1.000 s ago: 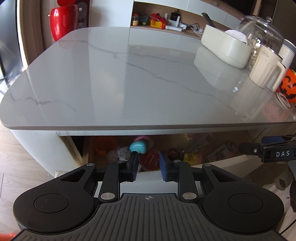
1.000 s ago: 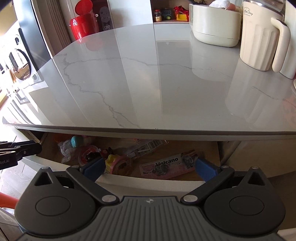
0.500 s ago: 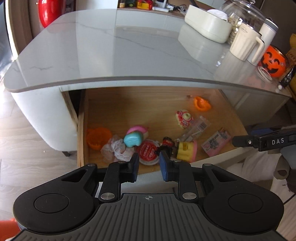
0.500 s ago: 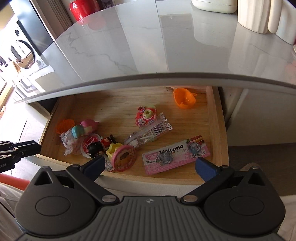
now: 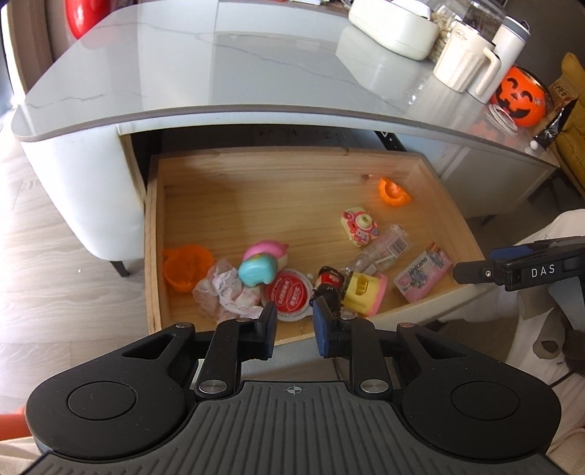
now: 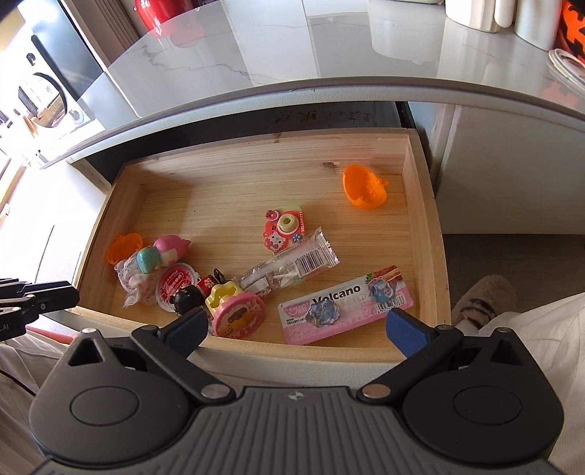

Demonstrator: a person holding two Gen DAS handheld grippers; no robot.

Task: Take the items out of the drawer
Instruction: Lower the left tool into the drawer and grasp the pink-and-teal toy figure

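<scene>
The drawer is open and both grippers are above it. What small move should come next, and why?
Probably lower the right gripper onto the pink Volcano packet. Its jaws stand wide open and empty, with the packet lying flat between them near the front wall of the drawer, apart from the other toys. The left gripper, whose jaws have just been closing, holds nothing and hangs over a crowded cluster.

Marble tabletop (image 5: 226,65) carries white oval container (image 5: 393,27), cream ribbed pitcher (image 5: 462,65), orange pumpkin bucket (image 5: 519,97) at right; red rounded object (image 5: 82,16) behind far-left corner.
</scene>
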